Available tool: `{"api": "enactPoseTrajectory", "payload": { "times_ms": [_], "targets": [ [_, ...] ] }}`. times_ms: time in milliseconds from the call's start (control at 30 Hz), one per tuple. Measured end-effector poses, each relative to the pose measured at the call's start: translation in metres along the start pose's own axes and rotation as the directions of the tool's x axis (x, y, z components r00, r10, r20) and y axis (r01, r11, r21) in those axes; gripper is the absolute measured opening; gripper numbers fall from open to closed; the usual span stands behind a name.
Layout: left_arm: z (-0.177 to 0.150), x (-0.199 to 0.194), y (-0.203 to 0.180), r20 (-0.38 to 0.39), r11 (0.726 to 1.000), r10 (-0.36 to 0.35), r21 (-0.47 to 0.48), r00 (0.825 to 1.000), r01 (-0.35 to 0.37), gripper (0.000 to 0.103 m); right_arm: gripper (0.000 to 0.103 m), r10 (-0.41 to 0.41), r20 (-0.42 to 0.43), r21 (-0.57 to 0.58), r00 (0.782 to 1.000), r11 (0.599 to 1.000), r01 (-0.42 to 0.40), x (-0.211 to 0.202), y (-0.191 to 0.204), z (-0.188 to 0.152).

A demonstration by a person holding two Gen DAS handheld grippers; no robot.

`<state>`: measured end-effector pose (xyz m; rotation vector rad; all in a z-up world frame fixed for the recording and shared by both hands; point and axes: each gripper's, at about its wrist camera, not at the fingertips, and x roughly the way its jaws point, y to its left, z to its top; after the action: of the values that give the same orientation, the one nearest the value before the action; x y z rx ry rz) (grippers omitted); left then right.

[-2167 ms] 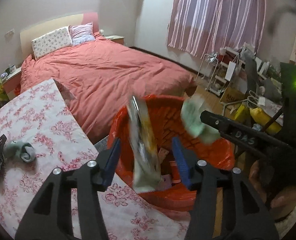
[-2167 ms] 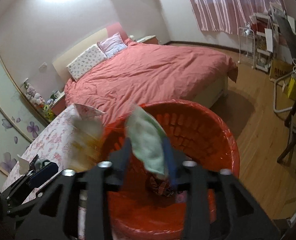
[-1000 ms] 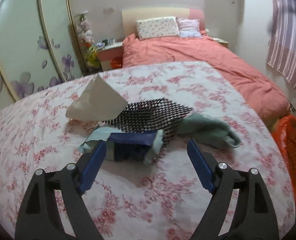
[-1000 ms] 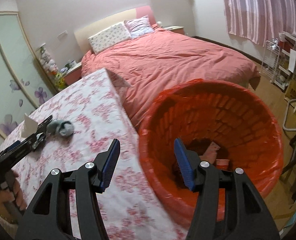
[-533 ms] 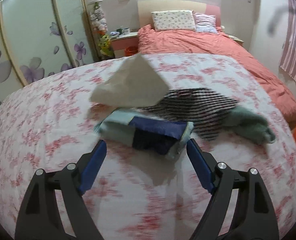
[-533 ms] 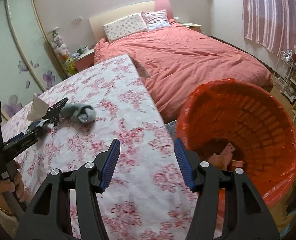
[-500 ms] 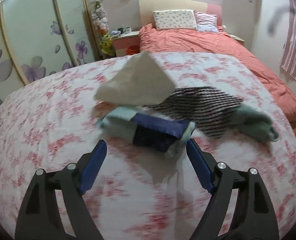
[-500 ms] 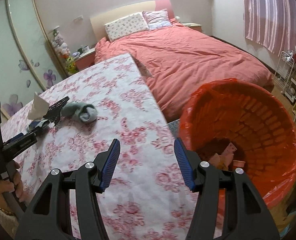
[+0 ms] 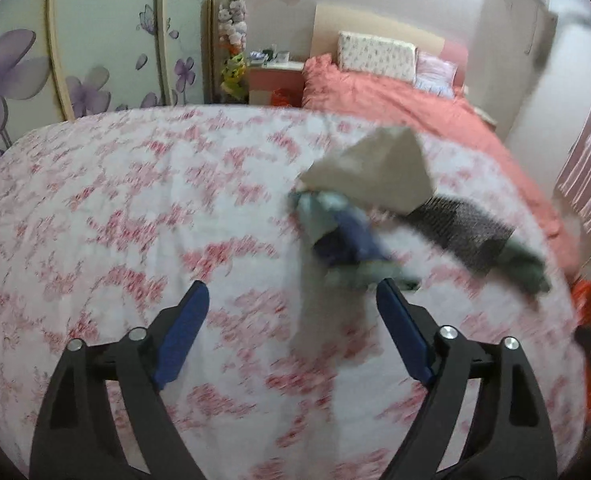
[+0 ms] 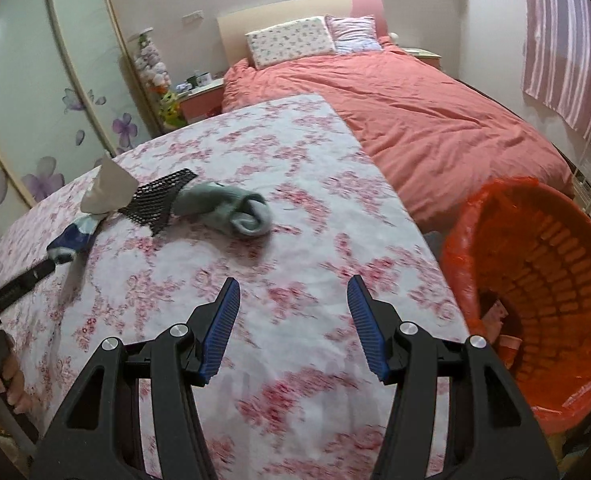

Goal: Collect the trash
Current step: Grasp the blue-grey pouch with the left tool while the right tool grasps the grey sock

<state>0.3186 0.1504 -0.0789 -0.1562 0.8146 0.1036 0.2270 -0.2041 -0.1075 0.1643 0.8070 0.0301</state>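
On the floral tablecloth (image 9: 135,208) lie a blue and pale-green wrapper (image 9: 343,240), a crumpled white tissue (image 9: 375,172), a black mesh piece (image 9: 463,232) and a rolled grey-green sock (image 9: 523,260). My left gripper (image 9: 291,300) is open and empty, just short of the wrapper, whose near end is by its right finger. In the right wrist view the same items show: wrapper (image 10: 73,236), tissue (image 10: 107,192), mesh (image 10: 159,198), sock (image 10: 235,210). My right gripper (image 10: 293,300) is open and empty above the table. The orange trash bin (image 10: 535,280) stands right of it, with some trash inside.
A bed with a pink-red cover (image 10: 415,112) lies beyond the table. A wardrobe with purple flowers (image 9: 35,72) lines the left wall. A nightstand (image 9: 275,76) stands beside the bed. The table's right edge (image 10: 415,232) drops off beside the bin.
My left gripper has swung left, so the wrapper and the other items now sit to its right. My right gripper has swung from the bin to over the table.
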Motion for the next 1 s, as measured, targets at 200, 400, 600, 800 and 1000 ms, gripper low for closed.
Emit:
{"api": "enactPoseTrajectory", "payload": {
  "times_ms": [200, 400, 600, 800, 1000],
  "targets": [
    [0.0, -0.005, -0.017, 0.04, 1.0, -0.024, 0.021, 0.999, 0.023, 0.087, 0.056, -0.001, -0.008, -0.024, 1.0, 1.0, 0.001, 0.007, 0.006, 0.003],
    [0.014, 0.036, -0.034, -0.027, 0.996, 0.084, 0.039, 0.996, -0.083, 0.082, 0.056, 0.021, -0.03, 0.003, 0.999, 1.0, -0.021, 0.02, 0.007, 0.008],
    [0.015, 0.061, -0.032, -0.071, 0.996, 0.082, 0.049, 0.994, -0.079, 0.056, 0.056, 0.044, -0.03, 0.021, 0.999, 0.999, -0.043, 0.034, 0.009, 0.019],
    [0.007, 0.049, -0.016, -0.09, 0.997, 0.026, 0.072, 0.996, -0.02, 0.033, 0.056, 0.059, -0.015, -0.004, 0.998, 0.998, -0.059, 0.043, 0.017, 0.031],
    [0.001, 0.043, -0.003, -0.088, 0.999, 0.005, 0.049, 0.996, -0.001, 0.044, 0.056, 0.067, -0.019, -0.05, 0.998, 0.996, -0.068, 0.061, 0.033, 0.046]
  ]
}}
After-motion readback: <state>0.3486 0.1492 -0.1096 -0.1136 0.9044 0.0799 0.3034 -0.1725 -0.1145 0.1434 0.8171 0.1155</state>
